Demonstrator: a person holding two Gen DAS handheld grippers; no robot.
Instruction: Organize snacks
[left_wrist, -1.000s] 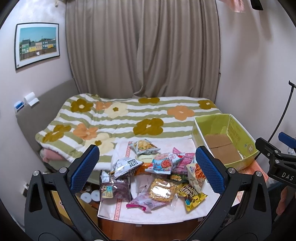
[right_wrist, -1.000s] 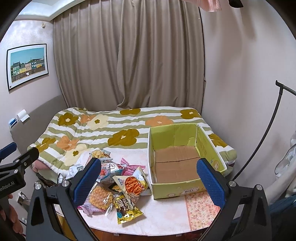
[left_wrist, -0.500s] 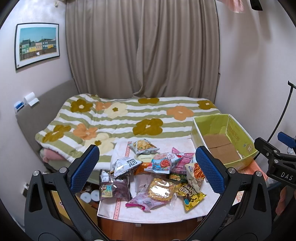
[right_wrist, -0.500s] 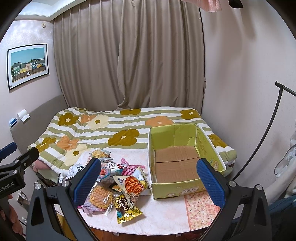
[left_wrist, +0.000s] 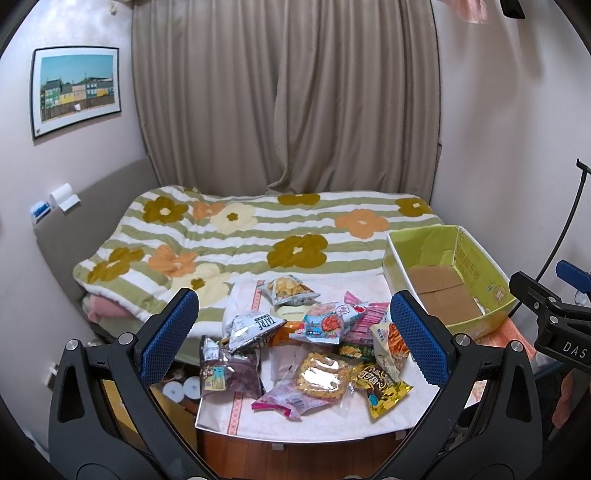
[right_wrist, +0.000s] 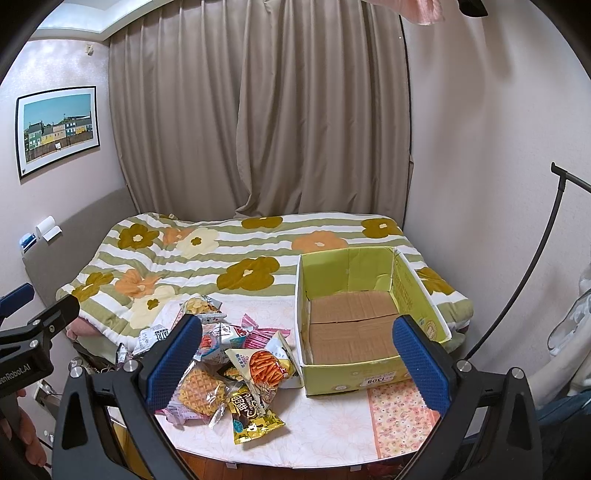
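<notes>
Almost nothing differs from one second ago. The left gripper (left_wrist: 293, 334) and the right gripper (right_wrist: 297, 352) stay wide apart and hold nothing, both above the table (right_wrist: 332, 435). The snack pile (left_wrist: 310, 350) lies just left of the green cardboard box (right_wrist: 369, 314), unchanged; only the views shifted slightly.

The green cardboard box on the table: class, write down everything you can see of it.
The green cardboard box is an open-topped carton, lime green on its walls inside and out, with a bare brown corrugated floor made of folded flaps. Nothing lies in it. A white label sits on its near wall. It stands upright on the table, right of the snack pile; one orange-stick packet lies against its near-left corner.
</notes>
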